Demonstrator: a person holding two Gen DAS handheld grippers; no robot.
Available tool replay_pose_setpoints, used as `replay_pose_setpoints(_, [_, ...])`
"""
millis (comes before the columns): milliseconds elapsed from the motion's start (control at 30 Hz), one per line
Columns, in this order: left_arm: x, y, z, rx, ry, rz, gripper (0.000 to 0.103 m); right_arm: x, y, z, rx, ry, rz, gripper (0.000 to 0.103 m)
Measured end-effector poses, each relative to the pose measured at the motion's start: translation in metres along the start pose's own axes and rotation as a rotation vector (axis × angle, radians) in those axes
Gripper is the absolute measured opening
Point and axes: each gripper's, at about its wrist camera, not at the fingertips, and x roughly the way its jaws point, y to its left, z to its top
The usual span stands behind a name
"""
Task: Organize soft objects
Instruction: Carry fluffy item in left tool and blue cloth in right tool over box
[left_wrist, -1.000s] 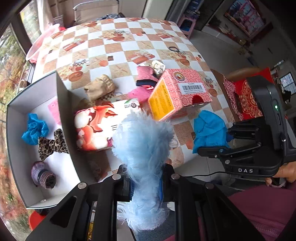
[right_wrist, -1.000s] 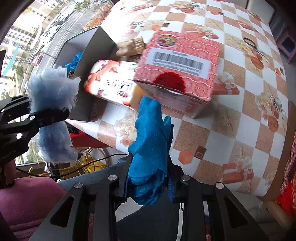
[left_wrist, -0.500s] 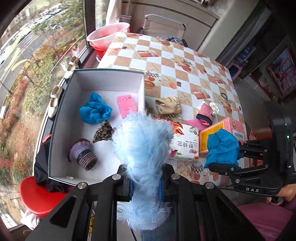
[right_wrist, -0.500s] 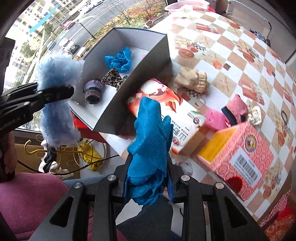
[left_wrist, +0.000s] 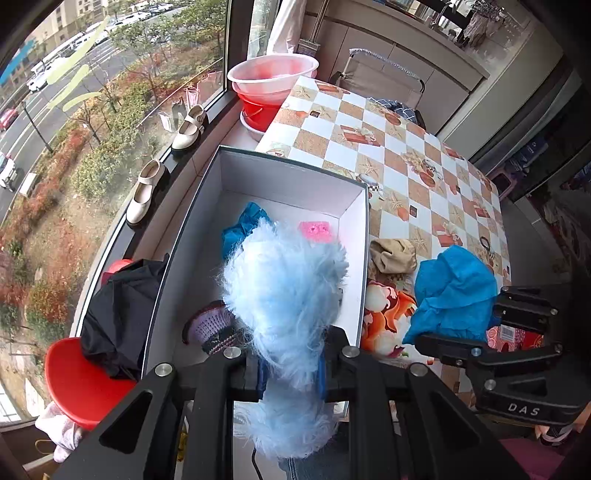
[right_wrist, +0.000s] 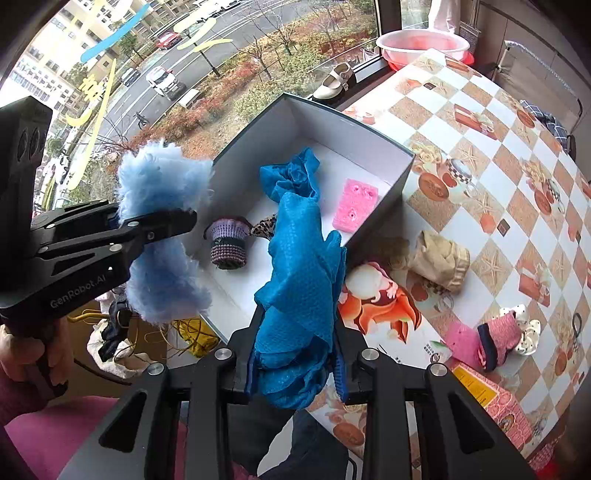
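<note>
2 soft things are pinched tight: my left tool (left_wrist: 291, 373) grips the fluffy blue piece (left_wrist: 284, 295) over the box (left_wrist: 295, 170), my right tool (right_wrist: 295, 369) the blue cloth (right_wrist: 303, 258) at the box's bench-side wall. I'd clear that wall, then let go low.

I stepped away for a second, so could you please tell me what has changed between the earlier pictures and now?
Both tools have swung from over the cartons on the table to the open box. The left tool stays shut on the fluffy light-blue piece, now over the box; the right tool stays shut on the blue mesh cloth, beside the box wall. Nothing was let go. Box contents and table items look unmoved.
</note>
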Motion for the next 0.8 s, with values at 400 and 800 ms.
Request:
replay_pose_setpoints(400, [0.027,0.017,0.037,-0.015,0.013,0.014,0.022,0.015,0.001,0.046,-0.012,0.039,-0.007,0.032])
replay_pose_setpoints(800, [0.049,0.020,0.069,0.017,0.033,0.046,0.022,0.028,-0.005,0.078,0.010,0.041,0.004,0.032])
